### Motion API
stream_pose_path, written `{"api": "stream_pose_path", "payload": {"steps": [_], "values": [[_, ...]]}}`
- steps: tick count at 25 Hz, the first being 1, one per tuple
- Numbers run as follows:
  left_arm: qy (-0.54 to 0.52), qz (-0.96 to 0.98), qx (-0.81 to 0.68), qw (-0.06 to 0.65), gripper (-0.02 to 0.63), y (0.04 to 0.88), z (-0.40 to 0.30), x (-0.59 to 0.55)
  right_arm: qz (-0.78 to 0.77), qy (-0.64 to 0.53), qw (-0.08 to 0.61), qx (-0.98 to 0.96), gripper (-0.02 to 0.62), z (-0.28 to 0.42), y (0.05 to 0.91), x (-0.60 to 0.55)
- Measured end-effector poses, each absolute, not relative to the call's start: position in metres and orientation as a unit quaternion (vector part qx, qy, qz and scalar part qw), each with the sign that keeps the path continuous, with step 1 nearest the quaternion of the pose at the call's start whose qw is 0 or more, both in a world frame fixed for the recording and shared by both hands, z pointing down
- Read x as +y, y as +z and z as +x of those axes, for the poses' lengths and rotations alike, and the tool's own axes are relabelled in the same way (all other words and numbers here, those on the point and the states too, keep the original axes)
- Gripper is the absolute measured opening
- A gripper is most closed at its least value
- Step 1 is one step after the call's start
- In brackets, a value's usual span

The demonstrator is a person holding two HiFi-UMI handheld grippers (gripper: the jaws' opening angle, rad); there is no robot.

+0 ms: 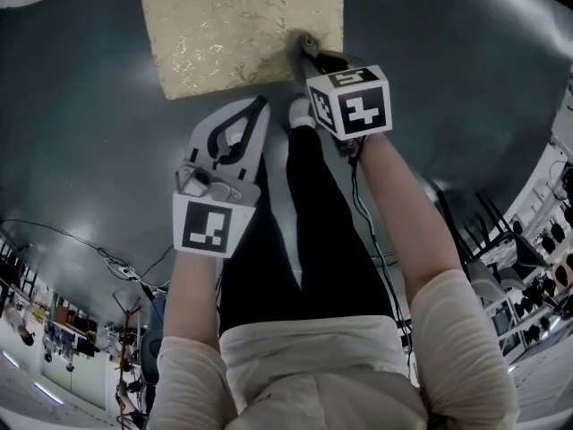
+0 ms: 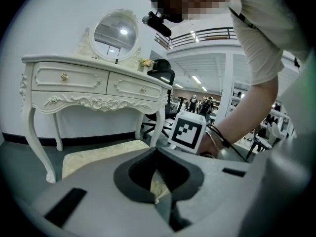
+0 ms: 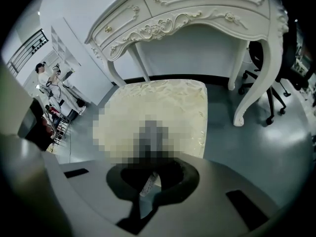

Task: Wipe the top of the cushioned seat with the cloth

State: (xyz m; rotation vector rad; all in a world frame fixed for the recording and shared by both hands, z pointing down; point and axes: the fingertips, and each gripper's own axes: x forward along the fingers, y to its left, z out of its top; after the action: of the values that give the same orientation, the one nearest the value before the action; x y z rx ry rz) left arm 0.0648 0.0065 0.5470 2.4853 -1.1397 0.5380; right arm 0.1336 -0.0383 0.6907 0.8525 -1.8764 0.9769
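Observation:
The cushioned seat (image 1: pixel 242 30) is a cream and gold square pad, low over the dark floor at the top of the head view. My right gripper (image 1: pixel 309 58) reaches its near right edge, shut on a small grey cloth (image 1: pixel 300 45) that lies on the seat. In the right gripper view the seat (image 3: pixel 163 105) fills the middle, a mosaic patch hides most of the cloth, and a white label shows between the jaws. My left gripper (image 1: pixel 259 106) hangs shut and empty over the floor, just short of the seat's near edge. The left gripper view shows the seat (image 2: pixel 98 153) ahead.
A white carved dressing table (image 2: pixel 94 83) with an oval mirror (image 2: pixel 116 33) stands just behind the seat, its leg (image 3: pixel 252 83) close to the seat's right corner. A black office chair (image 3: pixel 289 63) is further right. The person's black-trousered legs (image 1: pixel 313 231) stand between the arms.

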Motion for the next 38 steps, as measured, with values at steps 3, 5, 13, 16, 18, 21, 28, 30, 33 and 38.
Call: {"api": "stream_pose_path", "payload": {"steps": [3, 5, 13, 16, 18, 21, 28, 30, 33, 38], "values": [[0.187, 0.874, -0.409, 0.184, 0.002, 0.545, 0.069, 0.003, 0.339, 0.393, 0.419, -0.745, 0.028, 0.144, 0.691, -0.040], [0.183, 0.874, -0.411, 0.185, 0.002, 0.543, 0.073, -0.001, 0.338, 0.395, 0.422, -0.743, 0.028, 0.153, 0.691, -0.041], [0.178, 0.870, -0.420, 0.186, 0.002, 0.541, 0.085, -0.011, 0.363, 0.403, 0.429, -0.723, 0.028, 0.195, 0.697, -0.044], [0.174, 0.871, -0.421, 0.184, 0.002, 0.543, 0.091, -0.016, 0.367, 0.396, 0.442, -0.716, 0.028, 0.210, 0.706, -0.046], [0.169, 0.870, -0.424, 0.185, 0.002, 0.543, 0.095, -0.018, 0.367, 0.381, 0.457, -0.715, 0.028, 0.216, 0.709, -0.047], [0.164, 0.871, -0.425, 0.182, 0.002, 0.536, 0.102, -0.018, 0.367, 0.363, 0.470, -0.716, 0.028, 0.222, 0.705, -0.047], [0.141, 0.879, -0.419, 0.179, 0.002, 0.500, 0.109, -0.008, 0.371, 0.331, 0.432, -0.753, 0.028, 0.209, 0.651, -0.046], [0.143, 0.880, -0.417, 0.177, 0.002, 0.489, 0.103, -0.004, 0.377, 0.324, 0.407, -0.766, 0.028, 0.201, 0.629, -0.044], [0.135, 0.879, -0.425, 0.171, 0.002, 0.467, 0.093, 0.000, 0.399, 0.308, 0.373, -0.779, 0.028, 0.191, 0.597, -0.040], [0.123, 0.888, -0.425, 0.127, 0.002, 0.416, 0.076, 0.008, 0.425, 0.270, 0.334, -0.797, 0.028, 0.176, 0.537, -0.030]]}}
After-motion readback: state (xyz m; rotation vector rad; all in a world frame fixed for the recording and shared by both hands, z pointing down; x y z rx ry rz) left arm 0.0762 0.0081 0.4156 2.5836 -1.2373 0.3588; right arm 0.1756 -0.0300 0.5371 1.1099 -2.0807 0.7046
